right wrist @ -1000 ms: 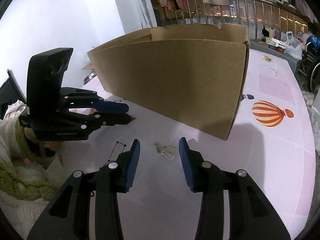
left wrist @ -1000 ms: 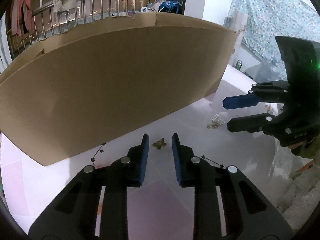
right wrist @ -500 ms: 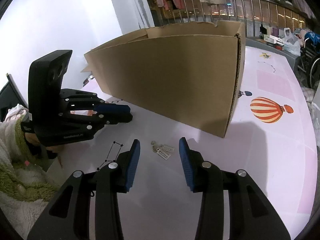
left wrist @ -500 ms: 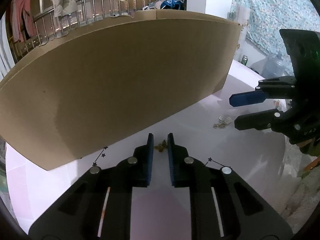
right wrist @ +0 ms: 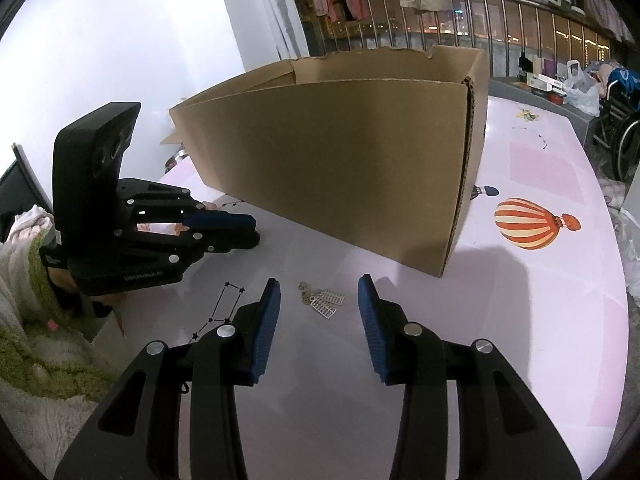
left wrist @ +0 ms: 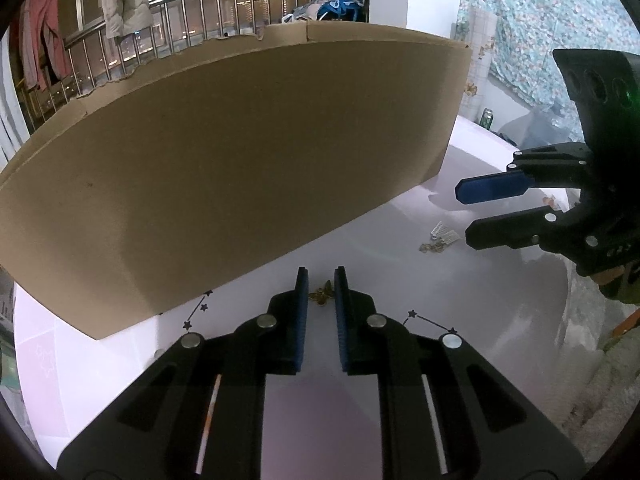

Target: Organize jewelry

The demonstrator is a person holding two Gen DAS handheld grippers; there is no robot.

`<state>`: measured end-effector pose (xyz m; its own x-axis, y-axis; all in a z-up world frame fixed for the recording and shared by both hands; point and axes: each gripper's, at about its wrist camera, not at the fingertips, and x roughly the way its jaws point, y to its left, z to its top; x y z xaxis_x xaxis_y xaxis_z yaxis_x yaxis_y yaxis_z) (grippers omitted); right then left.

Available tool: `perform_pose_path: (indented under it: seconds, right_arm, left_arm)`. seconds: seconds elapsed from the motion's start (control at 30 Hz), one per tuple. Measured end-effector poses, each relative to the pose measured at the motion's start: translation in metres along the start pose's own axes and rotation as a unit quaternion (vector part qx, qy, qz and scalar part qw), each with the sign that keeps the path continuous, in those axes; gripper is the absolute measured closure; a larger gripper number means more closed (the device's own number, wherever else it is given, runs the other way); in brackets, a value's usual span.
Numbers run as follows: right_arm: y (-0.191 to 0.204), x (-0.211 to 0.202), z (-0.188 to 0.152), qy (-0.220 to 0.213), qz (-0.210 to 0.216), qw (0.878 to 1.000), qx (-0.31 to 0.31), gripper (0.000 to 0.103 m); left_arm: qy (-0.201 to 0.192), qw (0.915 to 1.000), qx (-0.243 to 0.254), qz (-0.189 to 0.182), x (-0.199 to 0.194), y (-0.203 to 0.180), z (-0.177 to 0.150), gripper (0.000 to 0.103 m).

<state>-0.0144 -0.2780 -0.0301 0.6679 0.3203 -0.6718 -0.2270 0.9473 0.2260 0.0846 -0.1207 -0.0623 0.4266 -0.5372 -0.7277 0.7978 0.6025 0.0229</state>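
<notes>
A small gold butterfly-shaped jewelry piece lies on the pale pink worktop, just in front of a large open cardboard box. The left gripper has its two blue-padded fingers on either side of the butterfly. Its jaws have just been closing and now stand narrow, with the butterfly between the tips. The pads sit right at its wings, but whether they press on it cannot be told.

To the right on the same worktop, well apart from the butterfly, lies a second bit of jewelry: a pair of silver ladder-like earrings on small chain links. The right gripper hovers near them with its fingers partly open and holding nothing; the earrings lie ahead of the gap between the tips, touched by neither.

In the right wrist view, the left gripper is seen from the side at left, its fingers nearly together close to the box wall. A person's hand in a fuzzy green and white sleeve holds it. A printed striped hot-air balloon and star constellation lines decorate the worktop. Behind the box, a railing carries hanging clothes.
</notes>
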Motion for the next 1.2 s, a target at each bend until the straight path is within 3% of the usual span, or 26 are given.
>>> perform_pose_path:
  seconds: [0.3,0.67,1.2]
  right_arm:
    - [0.003,0.001,0.001,0.009,-0.002,1.0,-0.017,0.063]
    - [0.007,0.017,0.002,0.039,0.001,0.999,-0.033,0.08]
    - [0.023,0.016,0.0,0.071,0.018,0.995,-0.062,0.088]
  left_arm:
    - [-0.013,0.9999,-0.005,0.001,-0.011,0.004,0.0,0.091]
    - [-0.009,0.9999,-0.009,0.001,-0.011,0.003,-0.002,0.091]
    - [-0.008,0.9999,-0.015,-0.001,-0.01,0.002,-0.001,0.091]
